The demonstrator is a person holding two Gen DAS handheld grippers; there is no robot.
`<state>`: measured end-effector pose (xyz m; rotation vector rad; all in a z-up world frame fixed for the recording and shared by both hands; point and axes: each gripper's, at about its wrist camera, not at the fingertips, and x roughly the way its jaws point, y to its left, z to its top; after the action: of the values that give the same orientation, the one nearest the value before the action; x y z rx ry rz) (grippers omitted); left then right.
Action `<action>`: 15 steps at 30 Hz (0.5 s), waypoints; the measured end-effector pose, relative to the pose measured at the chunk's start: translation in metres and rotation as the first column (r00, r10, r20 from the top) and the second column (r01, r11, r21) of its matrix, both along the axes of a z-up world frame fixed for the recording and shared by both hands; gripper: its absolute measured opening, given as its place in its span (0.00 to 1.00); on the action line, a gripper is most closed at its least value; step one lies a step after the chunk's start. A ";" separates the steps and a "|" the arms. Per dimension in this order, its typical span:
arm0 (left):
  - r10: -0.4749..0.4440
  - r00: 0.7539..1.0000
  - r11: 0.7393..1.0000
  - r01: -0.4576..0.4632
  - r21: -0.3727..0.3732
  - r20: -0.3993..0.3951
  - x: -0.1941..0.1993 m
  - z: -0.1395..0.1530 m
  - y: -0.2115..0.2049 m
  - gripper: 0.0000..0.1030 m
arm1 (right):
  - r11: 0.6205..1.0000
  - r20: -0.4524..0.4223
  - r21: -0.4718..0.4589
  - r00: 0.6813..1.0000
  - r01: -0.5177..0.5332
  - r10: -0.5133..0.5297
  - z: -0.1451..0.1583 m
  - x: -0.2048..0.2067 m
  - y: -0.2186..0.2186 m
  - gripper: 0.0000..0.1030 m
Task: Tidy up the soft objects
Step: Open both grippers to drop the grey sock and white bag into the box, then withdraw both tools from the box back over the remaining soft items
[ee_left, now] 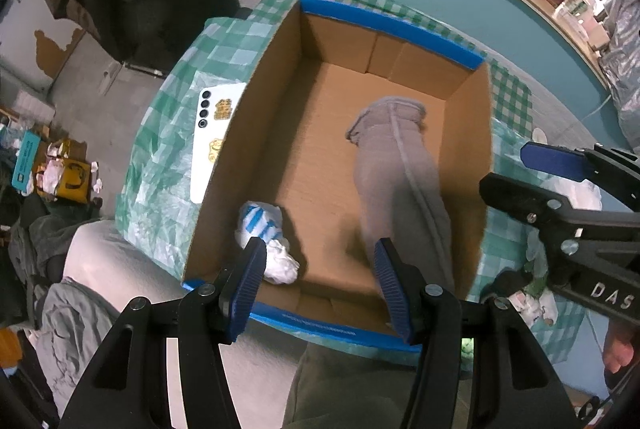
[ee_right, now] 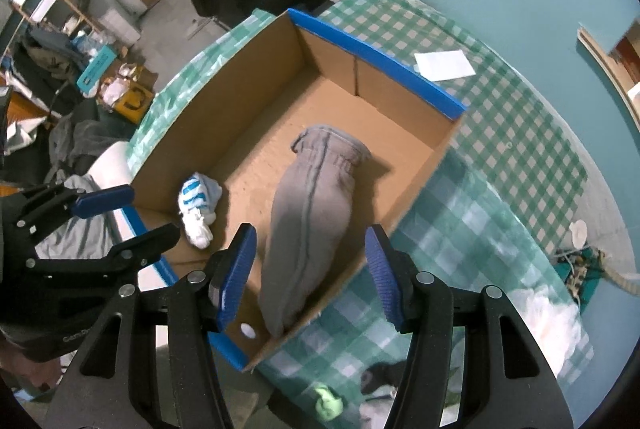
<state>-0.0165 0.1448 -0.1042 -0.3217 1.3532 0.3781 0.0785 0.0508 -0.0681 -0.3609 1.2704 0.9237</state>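
Below my left gripper (ee_left: 320, 281), jaws spread and empty, the open brown cardboard box with blue-taped rim (ee_left: 384, 25) holds a grey rolled fabric bundle (ee_left: 400, 169) and a white-and-blue striped balled sock (ee_left: 266, 235). My right gripper (ee_right: 310, 269) hangs spread over the bundle's near end. I'd fetch the soft pieces just beyond the box's right wall next, pinching mid-fabric.
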 end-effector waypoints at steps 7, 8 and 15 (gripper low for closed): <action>-0.052 0.998 0.999 0.052 0.011 0.020 -0.001 0.014 -0.022 0.56 | 0.997 0.010 0.010 0.997 0.071 -0.071 0.015 0.001 -0.031 0.56; -0.060 0.998 0.998 0.059 0.012 0.021 -0.001 0.016 -0.024 0.56 | 0.997 0.019 0.011 0.997 0.078 -0.079 0.017 0.001 -0.036 0.56; -0.127 0.992 0.992 0.126 0.022 0.027 0.003 0.023 -0.050 0.56 | 0.990 0.020 0.024 0.990 0.138 -0.138 0.023 0.000 -0.067 0.56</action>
<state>-0.0135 0.0951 -0.0807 -0.2227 1.3343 0.2803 0.0781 -0.0162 -0.0452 -0.2615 1.2481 0.8133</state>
